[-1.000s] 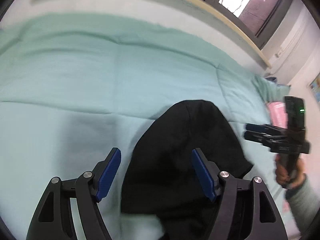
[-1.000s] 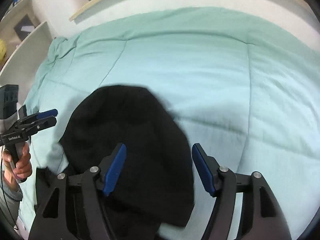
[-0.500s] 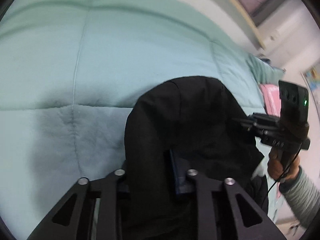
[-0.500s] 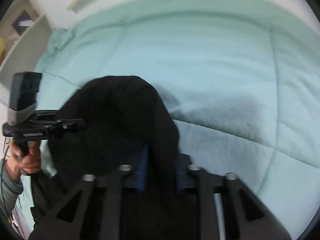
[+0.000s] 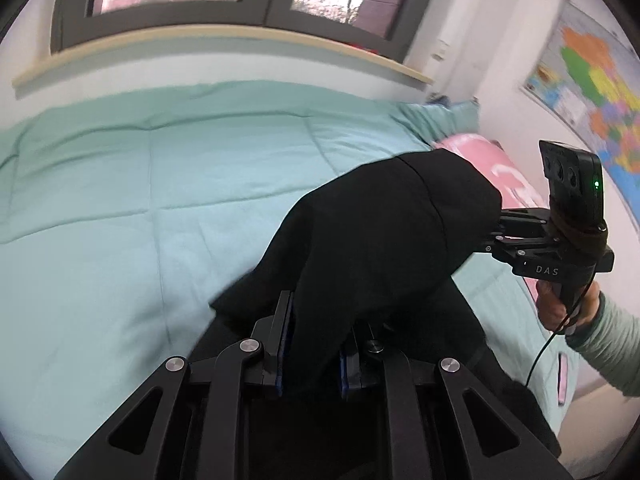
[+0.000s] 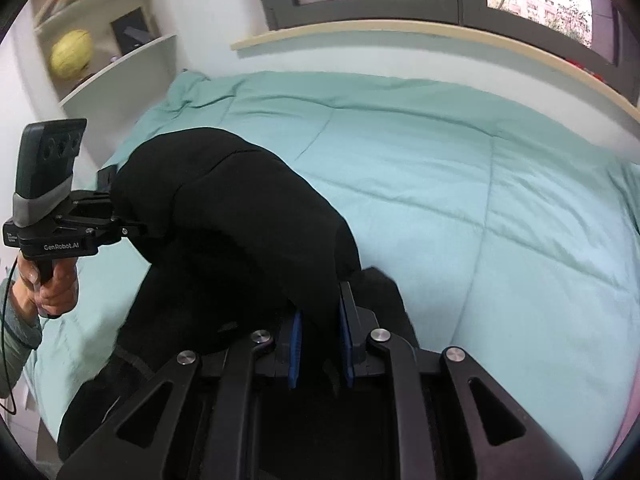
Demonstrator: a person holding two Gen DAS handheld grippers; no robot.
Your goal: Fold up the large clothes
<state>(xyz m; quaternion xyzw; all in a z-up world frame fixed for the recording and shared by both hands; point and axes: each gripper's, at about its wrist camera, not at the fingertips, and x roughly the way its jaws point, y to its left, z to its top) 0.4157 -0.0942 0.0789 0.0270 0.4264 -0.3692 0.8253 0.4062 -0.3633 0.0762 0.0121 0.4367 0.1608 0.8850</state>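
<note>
A large black garment [image 5: 384,240] hangs lifted above a teal quilt [image 5: 140,184], stretched between my two grippers. My left gripper [image 5: 312,344] is shut on one edge of it; the blue pads pinch the cloth. My right gripper [image 6: 320,344] is shut on the other edge of the garment [image 6: 240,220]. The right gripper shows in the left wrist view [image 5: 496,226] with its tips buried in the cloth. The left gripper shows in the right wrist view [image 6: 132,228] likewise. The garment's lower part trails down toward the bed's near edge.
The teal quilt [image 6: 460,184] covers the bed up to a wooden sill [image 5: 200,46] under windows. A pink pillow [image 5: 512,172] lies at the right end, a map [image 5: 592,96] on the wall there. White shelves [image 6: 120,64] with a yellow ball [image 6: 70,58] stand at the left end.
Both grippers went from open above the flat garment to shut on its edges, then rose, lifting the black cloth off the quilt. The views tilted up to show windows.
</note>
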